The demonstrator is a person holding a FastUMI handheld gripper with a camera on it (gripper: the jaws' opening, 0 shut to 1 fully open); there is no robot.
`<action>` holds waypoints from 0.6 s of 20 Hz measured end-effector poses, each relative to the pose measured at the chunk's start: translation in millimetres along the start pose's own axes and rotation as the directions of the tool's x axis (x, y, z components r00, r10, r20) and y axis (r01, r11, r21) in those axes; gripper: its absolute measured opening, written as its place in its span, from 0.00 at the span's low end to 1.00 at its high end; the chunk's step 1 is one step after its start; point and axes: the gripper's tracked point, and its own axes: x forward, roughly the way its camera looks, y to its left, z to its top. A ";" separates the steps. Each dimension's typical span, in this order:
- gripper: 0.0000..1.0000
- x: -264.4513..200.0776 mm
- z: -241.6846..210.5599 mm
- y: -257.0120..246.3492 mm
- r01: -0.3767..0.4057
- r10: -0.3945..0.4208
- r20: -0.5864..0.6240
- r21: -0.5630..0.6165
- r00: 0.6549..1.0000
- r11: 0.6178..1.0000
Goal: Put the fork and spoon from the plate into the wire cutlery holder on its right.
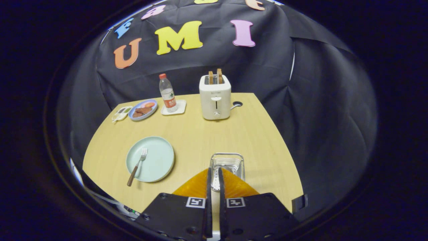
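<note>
Black cloth walls enclose a pale wood-grain table (200, 134) with a smooth, matte top.

**Gripper.** The gripper (214, 172) sits at the bottom centre of the frame. Its fingers stand nearly together, with a narrow slit between them and nothing visibly pinched there. The tips hang over the near rim of the wire cutlery holder (227, 164), which fits a drop point for cutlery.

**Holder.** This is a rectangular basket of thin bright metal wire with an open mesh. A pale elongated shape lies just ahead of the fingers inside the near wall; it may be the spoon, but this cannot be confirmed.

**Plate.** The plate (157, 164), left of centre in the lower frame, is round, pale green and glossy, with a shallow rim. It is well apart from the holder.

**Fork.** The fork (137, 165) lies across the plate with its metal tines toward the plate centre. Its brown handle overhangs the near rim, leaving a free end to grip.

**Background items.** At upper centre stands a white toaster (215, 98) holding two slices. To its left are a clear water bottle (168, 93) on a white coaster and a blue dish of food (143, 109).
</note>
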 end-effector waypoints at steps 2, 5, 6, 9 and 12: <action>0.22 2.8 2.5 13.9 -0.001 0.001 0.018 -0.015 1.000 1.000; 0.36 9.2 3.2 46.3 -0.024 0.025 0.036 -0.025 0.999 0.999; 0.41 11.9 1.1 57.8 -0.031 0.033 0.040 -0.033 0.999 0.999; 0.55 21.0 -8.9 95.4 -0.071 0.073 0.027 -0.073 0.997 0.995; 0.62 30.2 -20.0 130.3 -0.097 0.098 0.001 -0.097 0.995 0.991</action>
